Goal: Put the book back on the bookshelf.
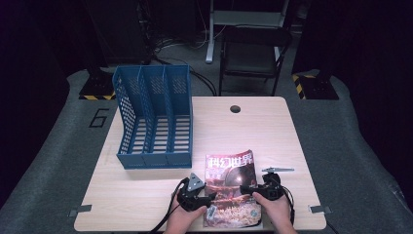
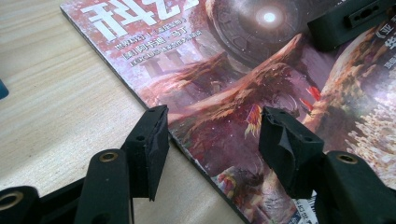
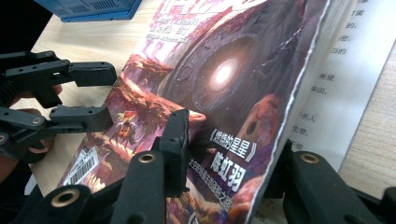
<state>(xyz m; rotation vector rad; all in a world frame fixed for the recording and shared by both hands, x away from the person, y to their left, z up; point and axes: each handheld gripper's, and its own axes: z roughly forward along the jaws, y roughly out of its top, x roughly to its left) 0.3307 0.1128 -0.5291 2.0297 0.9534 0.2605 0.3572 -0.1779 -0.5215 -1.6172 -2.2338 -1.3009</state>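
Presently a magazine (image 1: 231, 187) lies on the pale wooden table (image 1: 146, 195), between the two pairs of tongs and at the near edge. Its glossy cover is printed in dark reds and purples: a glowing white disc within a dark ringed sphere, rocky reddish forms below it, large white characters across the top and a barcode at one lower corner. The cover is intact, and light glares off its upper part.

Left tongs (image 2: 212, 135): jaws spread, straddling the magazine's spine edge. One jaw stands over bare table just outside the edge, the other over the cover. Neither pad presses the magazine in the left gripper view.

Right tongs (image 3: 229, 154): set at the opposite, open edge of the magazine. The front cover is raised there, so that a white inner page with printed text shows beneath it. One jaw lies on the face of the cover; the other sits below the lifted edge. Whether the pads actually press the cover cannot be told, as the lower pad is hidden behind the paper.

A hand (image 1: 275, 209) grips the right tongs, with a cable trailing toward the table's near edge.

Beyond the left tongs, well apart from the magazine, a blue file rack (image 1: 153, 117) with three upright compartments stands on the table, its slots facing the person.
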